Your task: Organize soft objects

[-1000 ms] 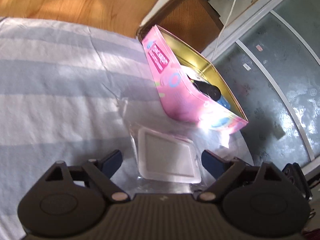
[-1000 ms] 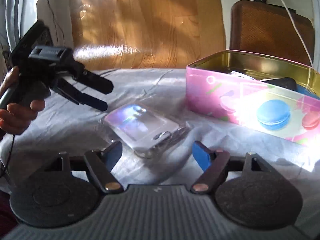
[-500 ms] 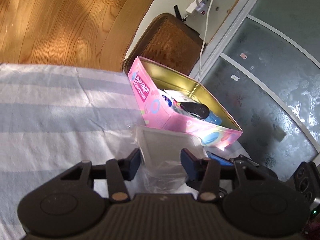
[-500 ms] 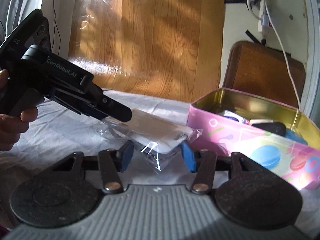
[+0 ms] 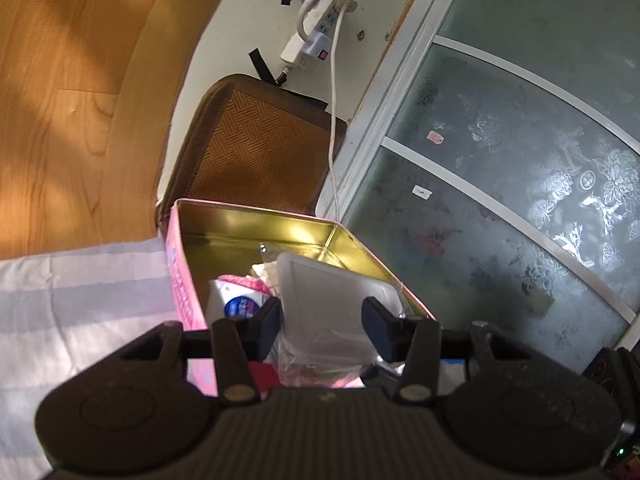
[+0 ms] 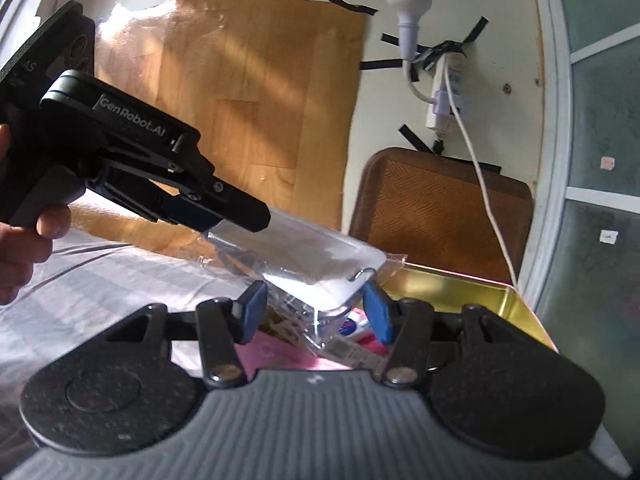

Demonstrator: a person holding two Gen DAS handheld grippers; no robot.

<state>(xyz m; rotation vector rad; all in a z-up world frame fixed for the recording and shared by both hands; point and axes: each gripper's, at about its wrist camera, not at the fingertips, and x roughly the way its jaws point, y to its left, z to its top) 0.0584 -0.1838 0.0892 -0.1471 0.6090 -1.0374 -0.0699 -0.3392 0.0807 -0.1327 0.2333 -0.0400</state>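
Carrying the bagged clear case (image 5: pixel 328 304) pinched in the left gripper (image 5: pixel 320 320) over the pink tin (image 5: pixel 184 300) just ahead, lower before releasing, while the right gripper (image 6: pixel 316 312) brackets its far end, grip uncertain.

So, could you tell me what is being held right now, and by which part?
The left gripper and the right gripper each clamp an opposite end of the clear-wrapped white packet.
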